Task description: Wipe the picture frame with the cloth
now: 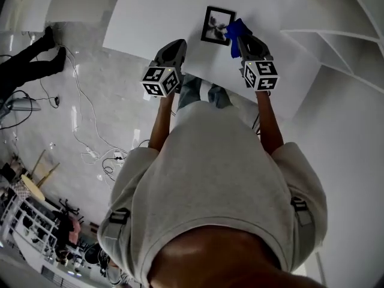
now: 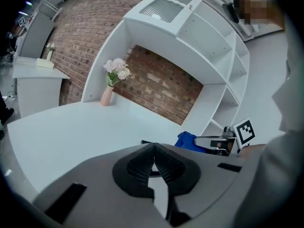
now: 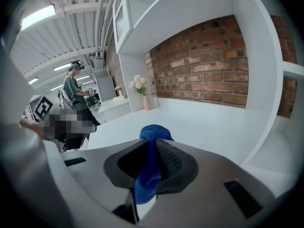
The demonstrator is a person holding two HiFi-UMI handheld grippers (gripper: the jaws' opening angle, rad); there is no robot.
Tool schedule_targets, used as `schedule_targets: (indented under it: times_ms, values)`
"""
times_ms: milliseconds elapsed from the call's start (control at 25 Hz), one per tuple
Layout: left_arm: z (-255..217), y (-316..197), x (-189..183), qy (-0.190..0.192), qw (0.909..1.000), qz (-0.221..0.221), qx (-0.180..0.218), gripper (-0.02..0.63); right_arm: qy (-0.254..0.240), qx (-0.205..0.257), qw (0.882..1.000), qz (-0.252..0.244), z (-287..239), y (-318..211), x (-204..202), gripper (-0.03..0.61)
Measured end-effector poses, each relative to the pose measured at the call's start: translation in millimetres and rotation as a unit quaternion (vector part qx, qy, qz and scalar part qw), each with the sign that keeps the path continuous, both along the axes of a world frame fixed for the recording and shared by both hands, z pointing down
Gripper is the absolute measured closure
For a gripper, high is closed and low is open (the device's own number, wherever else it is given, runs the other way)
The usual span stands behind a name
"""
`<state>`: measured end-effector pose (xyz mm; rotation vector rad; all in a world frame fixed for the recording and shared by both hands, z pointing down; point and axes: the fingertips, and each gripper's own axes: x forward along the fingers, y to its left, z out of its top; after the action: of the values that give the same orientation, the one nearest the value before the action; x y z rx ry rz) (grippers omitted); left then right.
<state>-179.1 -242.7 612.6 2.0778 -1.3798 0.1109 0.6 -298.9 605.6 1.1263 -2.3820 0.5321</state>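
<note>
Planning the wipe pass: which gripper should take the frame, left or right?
Right. The right gripper is shut on the blue cloth, right at the edge of the picture frame. The left gripper is shut and empty, off to the frame's left.

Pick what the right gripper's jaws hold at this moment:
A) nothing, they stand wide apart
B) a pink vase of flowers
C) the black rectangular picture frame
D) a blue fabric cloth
D: in the right gripper view, the jaws of the right gripper are closed on the blue fabric cloth, which bulges out past their tips. The head view shows the black rectangular picture frame lying on the white table, not between the jaws.
</note>
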Motion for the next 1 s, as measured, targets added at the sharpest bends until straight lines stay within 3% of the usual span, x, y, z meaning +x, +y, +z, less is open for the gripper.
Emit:
schedule_targets:
  times_ms: [280,480,760,1000]
  values:
    - [19.3,11.9,0.5,0.017,0.9996,0.014,-0.018,0.597,0.016,-0.004,1.0,-0.012,14.9,-0.7,-17.9,0.512]
    - [14.7,10.1,-8.2,0.018,0.9996,0.007,-0.019,0.597,0.03,0.013,0.999,-0.033,6.8,-28.5,-36.8,0.512]
    - [16.9,17.4,-9.4,0.025,0.9993,-0.005,-0.027,0.597,0.093,0.043,0.987,-0.119,6.9,-46.6,-66.2,0.512]
    - [25.9,25.0,-14.4,0.027,0.9991,-0.013,-0.031,0.597,0.111,0.041,0.979,-0.166,26.3,-51.7,-94.3,0.512]
